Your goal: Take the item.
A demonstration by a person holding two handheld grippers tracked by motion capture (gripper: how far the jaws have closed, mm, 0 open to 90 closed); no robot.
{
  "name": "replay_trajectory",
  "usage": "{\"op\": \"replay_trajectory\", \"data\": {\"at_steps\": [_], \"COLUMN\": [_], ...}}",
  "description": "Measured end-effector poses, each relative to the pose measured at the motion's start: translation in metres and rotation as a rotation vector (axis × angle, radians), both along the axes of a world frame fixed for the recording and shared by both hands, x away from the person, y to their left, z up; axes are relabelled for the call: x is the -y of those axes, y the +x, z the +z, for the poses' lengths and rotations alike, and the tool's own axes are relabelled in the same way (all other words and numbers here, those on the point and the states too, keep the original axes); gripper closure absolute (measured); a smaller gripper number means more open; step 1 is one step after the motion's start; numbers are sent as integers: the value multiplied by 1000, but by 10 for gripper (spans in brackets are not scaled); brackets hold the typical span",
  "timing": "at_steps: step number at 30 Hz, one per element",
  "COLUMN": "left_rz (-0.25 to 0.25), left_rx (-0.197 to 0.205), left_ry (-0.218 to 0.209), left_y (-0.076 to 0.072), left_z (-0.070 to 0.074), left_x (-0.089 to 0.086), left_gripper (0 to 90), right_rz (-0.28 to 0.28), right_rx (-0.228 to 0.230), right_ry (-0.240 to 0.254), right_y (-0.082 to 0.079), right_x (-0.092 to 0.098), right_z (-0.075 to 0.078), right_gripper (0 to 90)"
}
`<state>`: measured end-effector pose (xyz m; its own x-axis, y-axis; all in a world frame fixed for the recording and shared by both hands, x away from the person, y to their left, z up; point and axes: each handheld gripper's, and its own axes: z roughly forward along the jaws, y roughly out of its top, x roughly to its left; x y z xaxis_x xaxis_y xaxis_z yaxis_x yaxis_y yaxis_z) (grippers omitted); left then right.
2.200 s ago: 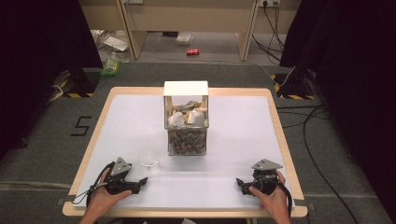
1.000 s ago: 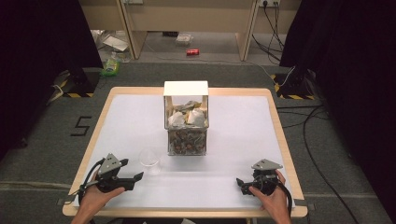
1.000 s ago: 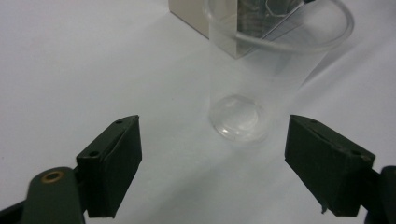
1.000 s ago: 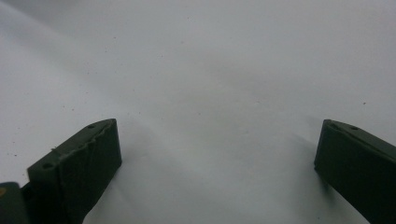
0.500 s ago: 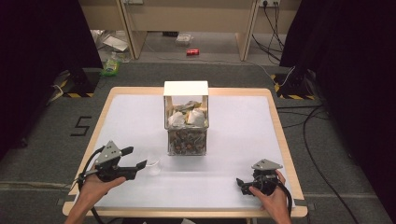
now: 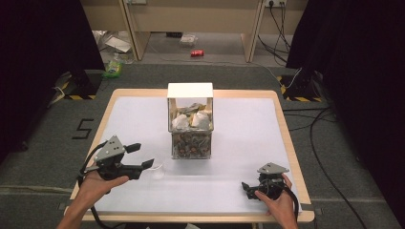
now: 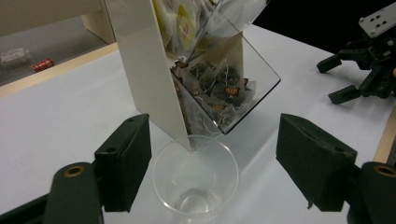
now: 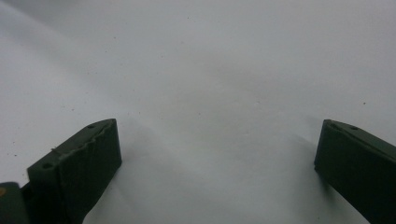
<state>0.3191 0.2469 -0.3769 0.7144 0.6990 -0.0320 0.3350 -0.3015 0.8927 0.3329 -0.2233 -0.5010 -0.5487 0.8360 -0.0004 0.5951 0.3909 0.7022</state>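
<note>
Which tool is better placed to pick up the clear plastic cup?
Left. The left tool already has its open jaws on either side of the clear plastic cup; the right tool sits apart over bare table.

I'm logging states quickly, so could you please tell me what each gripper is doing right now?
Left gripper: open, fingers either side of the clear cup, not pressing it.
Right gripper: open, holding nothing.
</note>
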Motion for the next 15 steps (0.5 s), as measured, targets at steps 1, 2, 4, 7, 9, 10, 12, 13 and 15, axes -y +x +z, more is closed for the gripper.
{"op": "replay_trajectory", "data": {"at_steps": [1, 2, 4, 7, 9, 10, 12, 13, 15], "left_rz": [-3, -5, -10, -25, -34, -36, -46, -46, -60], "left_rx": [1, 3, 3, 5, 12, 20, 29, 29, 42], "left_ry": [-1, -3, -12, -23, -29, -29, -39, -39, -40], "left_y": [0, 0, 1, 3, 4, 5, 6, 6, 9], "left_z": [1, 3, 6, 12, 16, 19, 25, 25, 34], "left_x": [1, 1, 3, 7, 10, 11, 14, 14, 19], "left_gripper": [261, 264, 271, 280, 290, 298, 313, 320, 332], "right_rz": [0, 0, 0, 0, -1, 0, -1, -1, 0], "right_rx": [0, 0, 1, 0, -1, 0, 0, 0, 0], "right_ry": [0, 0, 0, 0, 1, 0, 0, 0, 0], "right_y": [0, 0, 0, 0, 0, 0, 0, 0, 0], "right_x": [0, 0, 0, 0, 0, 0, 0, 0, 0], "right_z": [0, 0, 0, 0, 0, 0, 0, 0, 0], "right_gripper": [11, 11, 11, 11, 11, 11, 11, 11, 11]}}
